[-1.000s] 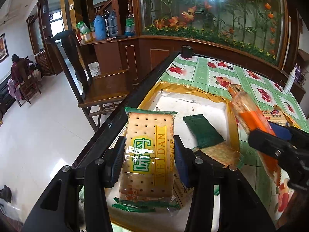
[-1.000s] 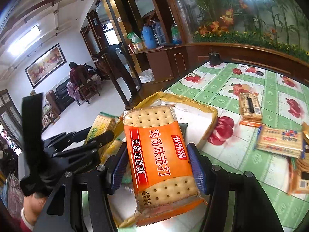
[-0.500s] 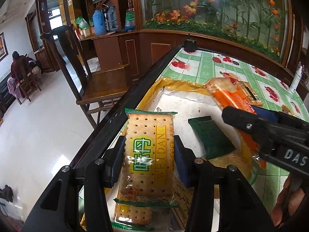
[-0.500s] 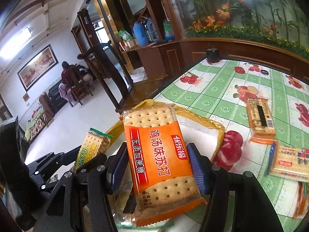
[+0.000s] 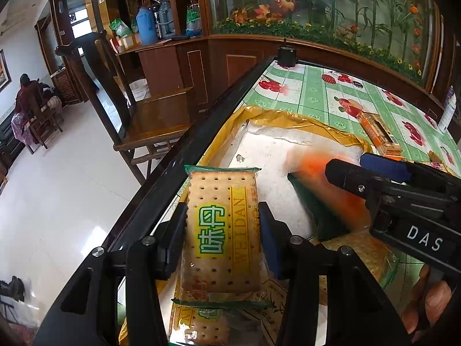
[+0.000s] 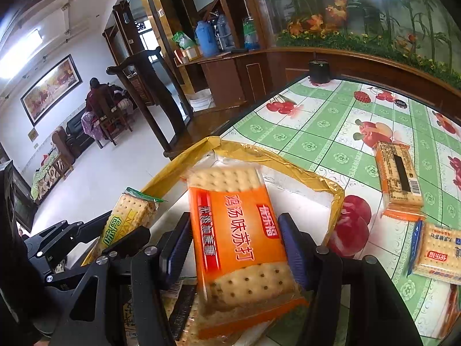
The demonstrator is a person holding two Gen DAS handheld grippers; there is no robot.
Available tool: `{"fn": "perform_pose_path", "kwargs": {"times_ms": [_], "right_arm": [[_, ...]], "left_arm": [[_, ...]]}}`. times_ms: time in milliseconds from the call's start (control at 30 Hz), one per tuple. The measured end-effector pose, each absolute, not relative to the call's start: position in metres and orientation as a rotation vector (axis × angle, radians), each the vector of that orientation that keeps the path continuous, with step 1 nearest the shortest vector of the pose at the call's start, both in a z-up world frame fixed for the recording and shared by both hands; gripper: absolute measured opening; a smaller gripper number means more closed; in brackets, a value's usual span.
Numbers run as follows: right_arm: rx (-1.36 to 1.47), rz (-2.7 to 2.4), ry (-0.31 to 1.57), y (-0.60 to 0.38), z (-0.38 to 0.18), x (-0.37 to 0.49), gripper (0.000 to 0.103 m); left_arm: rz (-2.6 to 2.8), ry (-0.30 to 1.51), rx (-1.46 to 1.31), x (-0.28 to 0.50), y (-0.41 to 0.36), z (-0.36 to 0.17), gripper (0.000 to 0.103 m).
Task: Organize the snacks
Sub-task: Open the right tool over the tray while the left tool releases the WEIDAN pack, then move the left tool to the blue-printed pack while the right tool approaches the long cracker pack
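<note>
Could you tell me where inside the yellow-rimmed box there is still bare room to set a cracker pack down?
The white floor of the box is bare at its far half, between the far yellow rim and the dark green packet. The near end is crowded: cracker packs lie stacked beneath the green pack in the left gripper.

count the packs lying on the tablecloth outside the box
3: orange pack beyond the box, blue-edged pack nearer, cut-off pack at the right frame edge. More may lie out of view.
</note>
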State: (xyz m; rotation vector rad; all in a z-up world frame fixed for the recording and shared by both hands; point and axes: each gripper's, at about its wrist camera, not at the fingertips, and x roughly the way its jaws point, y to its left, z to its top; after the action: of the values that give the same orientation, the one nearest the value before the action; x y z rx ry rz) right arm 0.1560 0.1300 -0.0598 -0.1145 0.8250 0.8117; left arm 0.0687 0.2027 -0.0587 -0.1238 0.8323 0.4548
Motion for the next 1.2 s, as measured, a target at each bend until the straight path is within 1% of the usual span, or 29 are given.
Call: {"fn": "perform_pose_path", "kwargs": {"times_ms": [167, 267, 333, 400, 633, 833, 900, 1200], "right_arm": [[-0.12, 0.806, 0.827, 0.13, -0.06, 0.159, 0.059], [-0.116, 0.811, 0.825, 0.128, -0.057, 0.157, 0.06], [-0.114, 0.809, 0.823, 0.124, -0.056, 0.156, 0.06], [-0.103, 0.805, 0.821, 0.118, -0.053, 0.155, 0.06], [-0.064, 0.77, 0.812, 0.079, -0.044, 0.14, 0.06], [-0.001, 0.686, 0.811, 0.01, -0.042, 0.126, 0.062], [0.019, 0.646, 0.814, -0.016, -0.044, 0.125, 0.064], [0.125, 0.508, 0.815, -0.115, -0.048, 0.115, 0.065]], "left_arm": [[0.454, 0.848, -0.15, 0.069, 0.207, -0.059, 0.046], [0.445, 0.844, -0.166, 0.068, 0.207, -0.056, 0.051], [0.454, 0.841, -0.157, 0.068, 0.205, -0.054, 0.072], [0.463, 0.831, -0.144, 0.067, 0.202, -0.052, 0.08], [0.47, 0.866, -0.155, 0.068, 0.194, -0.054, 0.081], [0.417, 0.819, -0.171, 0.063, 0.171, -0.038, 0.081], [0.382, 0.801, -0.168, 0.064, 0.156, -0.03, 0.081], [0.263, 0.797, -0.074, 0.073, 0.085, -0.018, 0.081]]}}
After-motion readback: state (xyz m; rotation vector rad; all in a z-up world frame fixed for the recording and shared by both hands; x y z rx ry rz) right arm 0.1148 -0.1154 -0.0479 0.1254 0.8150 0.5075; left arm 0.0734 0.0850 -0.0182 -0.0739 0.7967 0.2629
